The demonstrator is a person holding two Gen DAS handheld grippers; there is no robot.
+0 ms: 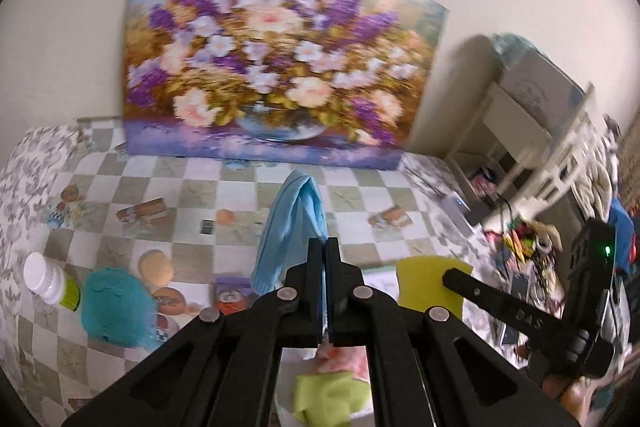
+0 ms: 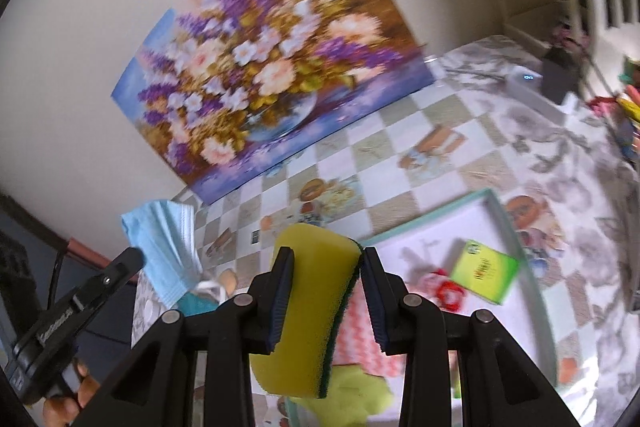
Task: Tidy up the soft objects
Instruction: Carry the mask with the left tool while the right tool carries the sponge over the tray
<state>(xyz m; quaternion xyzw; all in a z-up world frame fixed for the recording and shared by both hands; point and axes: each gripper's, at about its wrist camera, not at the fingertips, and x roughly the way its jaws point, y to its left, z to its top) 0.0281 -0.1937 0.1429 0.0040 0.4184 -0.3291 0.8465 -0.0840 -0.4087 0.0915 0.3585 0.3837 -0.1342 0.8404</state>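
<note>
My left gripper [image 1: 323, 247] is shut on a light blue face mask [image 1: 289, 227] and holds it above the checkered tablecloth; the mask also shows in the right wrist view [image 2: 166, 247]. My right gripper [image 2: 326, 259] is shut on a yellow sponge [image 2: 310, 307] with a green scouring side, held above a white tray with a teal rim [image 2: 502, 215]. The sponge also shows in the left wrist view [image 1: 428, 279]. In the tray lie a green tissue pack [image 2: 484, 271], a pink-and-white cloth [image 2: 360, 343], a red ring and a lime cloth [image 1: 328, 393].
A teal fluffy cloth [image 1: 116, 307] and a white-capped bottle [image 1: 48, 281] lie on the table at the left. A large flower painting [image 1: 280, 55] leans on the wall behind. A white shelf [image 1: 532, 131] and clutter stand at the right.
</note>
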